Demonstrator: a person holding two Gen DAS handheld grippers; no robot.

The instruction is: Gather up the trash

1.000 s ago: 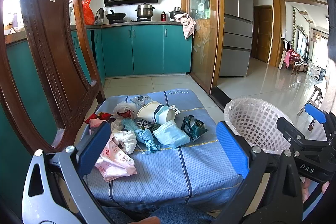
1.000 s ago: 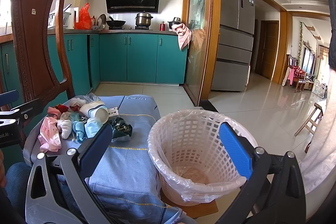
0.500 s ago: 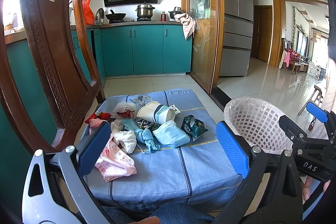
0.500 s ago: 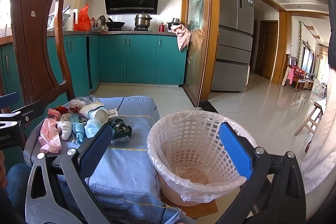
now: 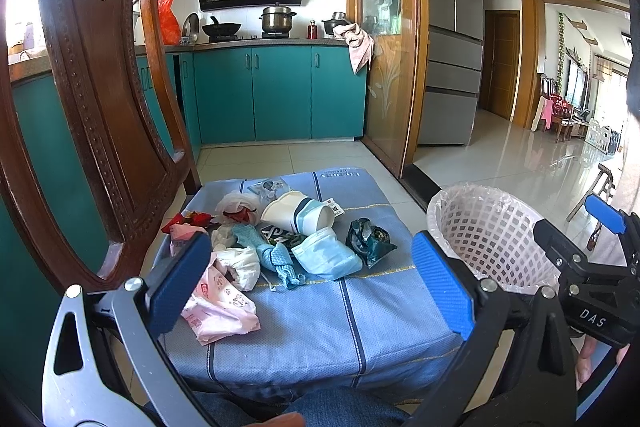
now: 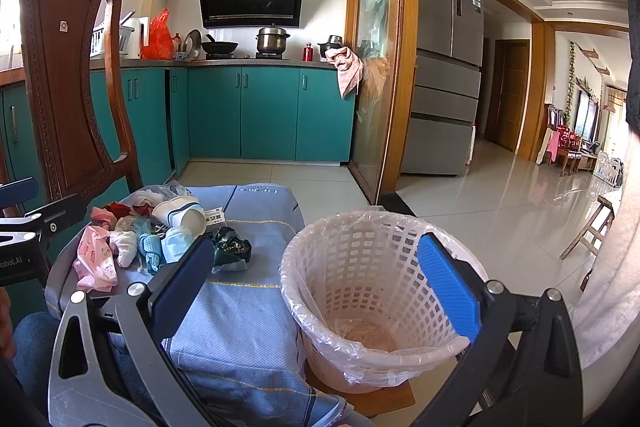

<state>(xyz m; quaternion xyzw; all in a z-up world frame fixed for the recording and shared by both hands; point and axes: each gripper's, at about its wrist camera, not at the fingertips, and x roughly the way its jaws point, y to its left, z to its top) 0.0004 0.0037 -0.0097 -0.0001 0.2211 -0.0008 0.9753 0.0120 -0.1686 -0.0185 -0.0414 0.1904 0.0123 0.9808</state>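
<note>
A pile of trash lies on a blue cushion (image 5: pixel 328 315) on a chair seat: a pink wrapper (image 5: pixel 218 301), a white tissue (image 5: pixel 242 263), a teal cloth (image 5: pixel 276 259), a blue face mask (image 5: pixel 326 257), a dark green wrapper (image 5: pixel 368 239) and a paper cup (image 5: pixel 298 215). A white plastic basket (image 6: pixel 376 291) lined with a clear bag stands to the right of the cushion. My left gripper (image 5: pixel 312 283) is open and empty, held above the cushion's near side. My right gripper (image 6: pixel 316 283) is open and empty, just above the basket's near rim.
A carved wooden chair back (image 5: pixel 92 99) rises on the left. Teal kitchen cabinets (image 5: pixel 280 95) and a grey fridge (image 5: pixel 452 59) stand behind across a tiled floor (image 5: pixel 500 155). The basket sits on a brown board (image 6: pixel 384 399). A wooden stool (image 6: pixel 592 231) stands far right.
The right gripper has drifted slightly lower. The left gripper and the trash have not visibly moved.
</note>
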